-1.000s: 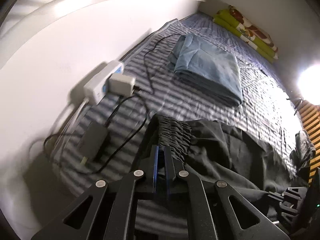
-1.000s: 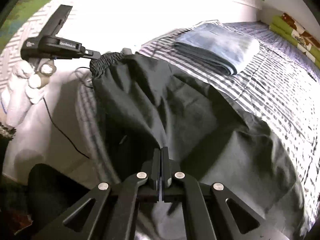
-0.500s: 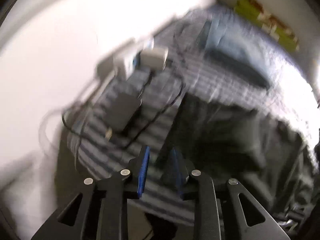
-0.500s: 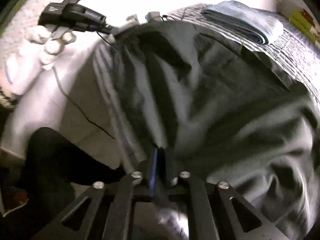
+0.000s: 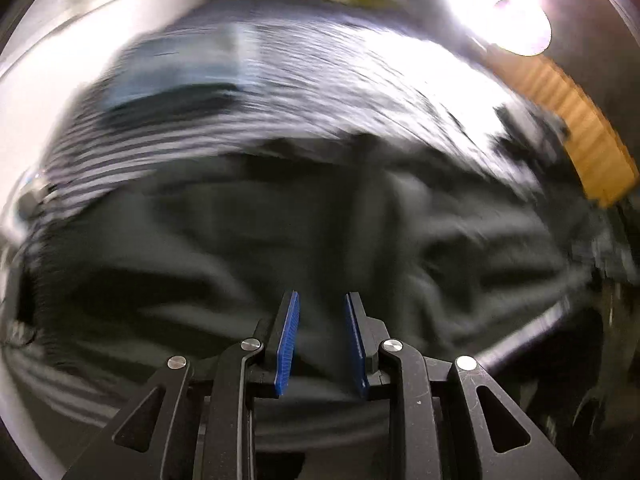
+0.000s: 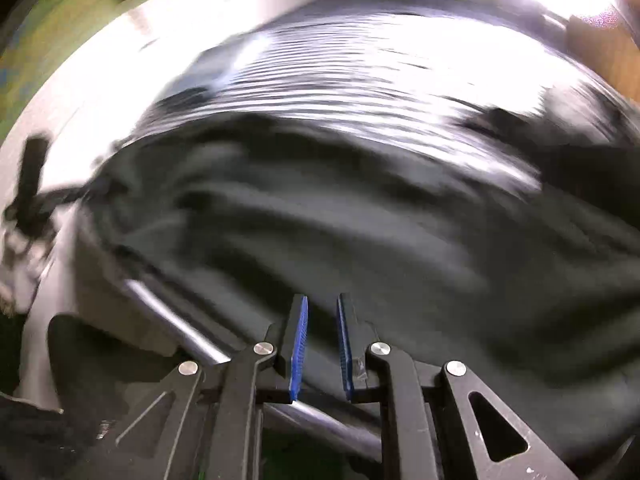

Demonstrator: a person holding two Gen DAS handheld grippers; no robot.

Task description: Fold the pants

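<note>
Both views heavily motion-blurred. Dark pants [image 5: 304, 224] lie rumpled on the striped bed cover [image 5: 320, 92], filling the foreground under both tools. Folded blue cloth [image 5: 172, 76] sits beyond, upper left; bright lamp [image 5: 500, 12] and orange slatted panel [image 5: 588, 136] at right, edges smeared. Left tool [image 5: 322, 312]: blue pads spread, nothing pinched. Right tool [image 6: 322, 312]: jaws opening, no cloth between. Vs. 1 s ago, both were clamped on the pants; charger and cables have left view.
</note>
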